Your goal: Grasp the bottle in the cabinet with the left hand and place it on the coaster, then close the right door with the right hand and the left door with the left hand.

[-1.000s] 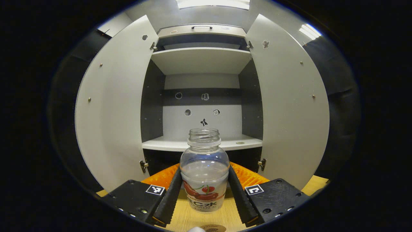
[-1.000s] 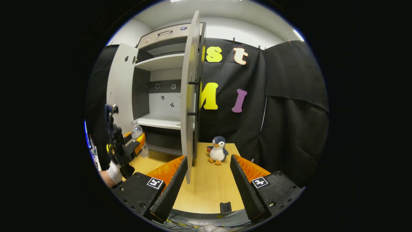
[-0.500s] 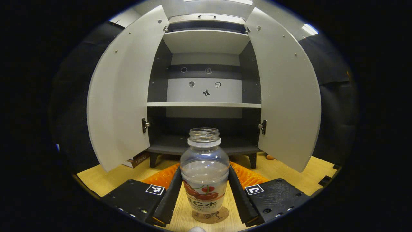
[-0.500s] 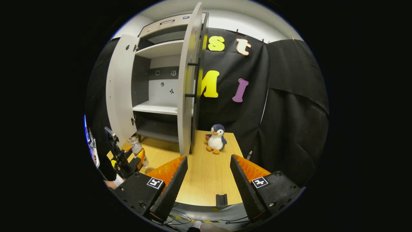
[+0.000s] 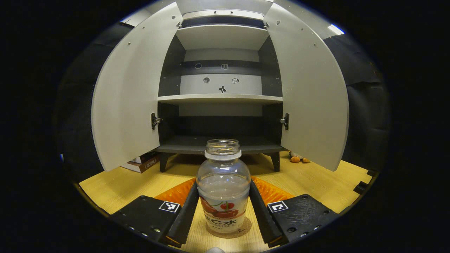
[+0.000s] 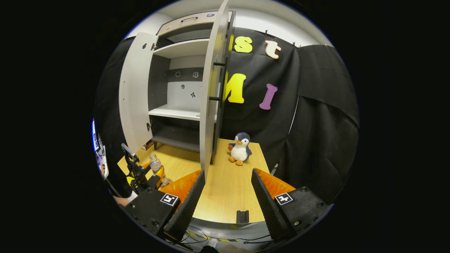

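A clear capless bottle (image 5: pixel 223 189) with a cherry label stands upright on a round cork coaster (image 5: pixel 230 230) on the wooden table. My left gripper (image 5: pixel 223 211) is shut on the bottle, a finger pressing each side. Behind it the grey cabinet (image 5: pixel 220 99) stands with its left door (image 5: pixel 128 95) and right door (image 5: pixel 309 95) swung wide, shelves bare. In the right gripper view, my right gripper (image 6: pixel 227 200) hangs open over the table, just in front of the right door's edge (image 6: pixel 211 102). The left gripper (image 6: pixel 146 174) with the bottle (image 6: pixel 155 166) shows at lower left.
A plush penguin (image 6: pixel 240 148) sits on the table right of the cabinet, against the black cloth. Books (image 5: pixel 140 163) lie by the cabinet's left foot. A small black block (image 6: pixel 242 216) lies near the table's front edge.
My left gripper has come down with the bottle from shelf height to the table, and the bottle now rests on the coaster. The right gripper has shifted only slightly.
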Demonstrator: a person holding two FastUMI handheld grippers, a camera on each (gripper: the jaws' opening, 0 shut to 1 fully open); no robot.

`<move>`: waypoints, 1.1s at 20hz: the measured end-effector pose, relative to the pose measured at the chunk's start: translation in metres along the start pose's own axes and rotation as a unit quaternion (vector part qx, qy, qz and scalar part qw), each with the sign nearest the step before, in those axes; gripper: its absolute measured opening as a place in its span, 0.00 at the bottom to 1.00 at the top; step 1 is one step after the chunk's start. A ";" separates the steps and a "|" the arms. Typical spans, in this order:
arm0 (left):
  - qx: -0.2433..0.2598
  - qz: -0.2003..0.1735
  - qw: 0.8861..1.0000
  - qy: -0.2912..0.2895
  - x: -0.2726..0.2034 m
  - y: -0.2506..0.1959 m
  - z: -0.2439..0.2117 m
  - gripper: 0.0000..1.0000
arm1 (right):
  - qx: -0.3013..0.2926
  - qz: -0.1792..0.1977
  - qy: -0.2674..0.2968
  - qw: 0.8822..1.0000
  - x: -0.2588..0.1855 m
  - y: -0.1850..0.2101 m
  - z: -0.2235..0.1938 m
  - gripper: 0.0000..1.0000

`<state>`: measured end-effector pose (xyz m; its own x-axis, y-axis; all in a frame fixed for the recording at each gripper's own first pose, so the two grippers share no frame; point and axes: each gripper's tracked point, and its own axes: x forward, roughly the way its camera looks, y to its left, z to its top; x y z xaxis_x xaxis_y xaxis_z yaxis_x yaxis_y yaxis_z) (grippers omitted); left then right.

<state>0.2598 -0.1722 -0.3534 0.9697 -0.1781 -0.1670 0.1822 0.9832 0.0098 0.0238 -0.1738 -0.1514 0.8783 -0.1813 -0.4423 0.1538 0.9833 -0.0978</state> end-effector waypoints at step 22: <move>0.020 0.003 0.999 -0.032 -0.005 0.008 0.082 0.96 | 0.015 0.013 -0.028 0.999 -0.019 0.015 0.015 0.82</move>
<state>0.2693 -0.1670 -0.2714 0.9789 -0.1765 -0.1027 0.1823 0.9819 0.0507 0.0161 -0.1558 -0.1309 0.9056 -0.1558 -0.3945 0.1441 0.9878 -0.0594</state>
